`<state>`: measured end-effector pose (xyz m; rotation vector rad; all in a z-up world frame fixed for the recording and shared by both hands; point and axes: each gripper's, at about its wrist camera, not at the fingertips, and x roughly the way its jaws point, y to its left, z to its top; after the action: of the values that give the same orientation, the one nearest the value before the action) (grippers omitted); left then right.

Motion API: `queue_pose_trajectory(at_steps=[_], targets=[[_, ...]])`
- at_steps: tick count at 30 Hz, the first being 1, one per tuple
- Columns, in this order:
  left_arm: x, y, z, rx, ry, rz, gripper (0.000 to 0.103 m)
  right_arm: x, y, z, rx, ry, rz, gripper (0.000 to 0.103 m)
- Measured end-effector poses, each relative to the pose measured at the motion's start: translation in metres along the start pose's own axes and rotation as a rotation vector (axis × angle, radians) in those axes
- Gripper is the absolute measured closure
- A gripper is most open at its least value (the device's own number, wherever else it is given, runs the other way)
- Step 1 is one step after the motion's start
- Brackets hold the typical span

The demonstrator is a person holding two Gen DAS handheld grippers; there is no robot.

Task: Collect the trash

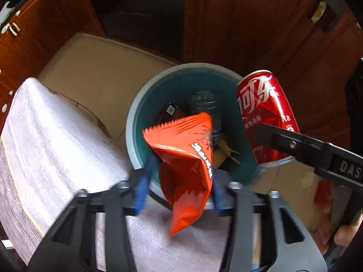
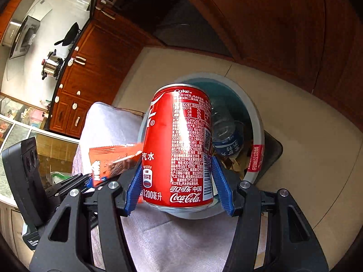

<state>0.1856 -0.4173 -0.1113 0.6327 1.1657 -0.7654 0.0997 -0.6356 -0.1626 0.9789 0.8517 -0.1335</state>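
Orange bag [image 1: 188, 165] pinched in left gripper [image 1: 179, 195], red can [image 2: 179, 149] clamped upright-ish in right gripper [image 2: 179, 195], both hanging right over the open bin [image 1: 136, 122] mouth, bag nearer centre, can toward the rim, so release drops straight in.

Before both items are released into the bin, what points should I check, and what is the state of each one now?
1. Left hand-held gripper holds the orange snack bag: ok.
2. Right hand-held gripper holds the red Coke can: ok.
3. Bag is above the bin opening: ok in the left wrist view; its lower end hangs toward the near rim.
4. Can is above the opening: cannot tell; the left wrist view shows it at the right rim.
5. Room in the bin: ok; a plastic bottle and paper scraps lie low inside.
6. The two grippers are apart: ok.
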Motion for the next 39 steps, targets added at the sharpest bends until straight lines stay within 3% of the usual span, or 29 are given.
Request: queue_pose_trajectory(at_steps=[3, 6, 9, 12, 20, 23, 34, 39], targets=[[0.003, -0.004, 0.002, 0.01, -0.004, 0.021, 0.038, 0.009, 0.001, 0.004, 0.0, 0.014, -0.007, 0.047], [0.007, 0.003, 0.0, 0.009, 0.006, 0.032, 0.032, 0.019, 0.008, 0.006, 0.015, 0.023, -0.002, 0.028], [0.007, 0.006, -0.005, -0.006, 0.013, 0.038, 0.027, 0.023, 0.009, 0.007, 0.019, 0.023, -0.007, 0.028], [0.003, 0.016, -0.012, -0.02, 0.014, 0.04, 0.021, 0.026, 0.009, 0.006, 0.032, 0.032, -0.013, 0.019], [-0.015, 0.014, -0.026, -0.019, -0.01, 0.046, 0.01, 0.023, 0.01, -0.001, 0.054, 0.052, -0.034, 0.016], [-0.024, 0.013, -0.033, -0.025, -0.02, 0.042, 0.008, 0.015, 0.012, -0.005, 0.034, 0.046, -0.051, 0.01], [-0.076, 0.011, -0.064, -0.045, -0.123, 0.038, 0.006, -0.034, 0.052, -0.029, -0.119, -0.01, -0.101, 0.007], [-0.108, 0.015, -0.088, -0.073, -0.186, 0.027, 0.006, -0.062, 0.074, -0.049, -0.218, -0.045, -0.169, 0.007]])
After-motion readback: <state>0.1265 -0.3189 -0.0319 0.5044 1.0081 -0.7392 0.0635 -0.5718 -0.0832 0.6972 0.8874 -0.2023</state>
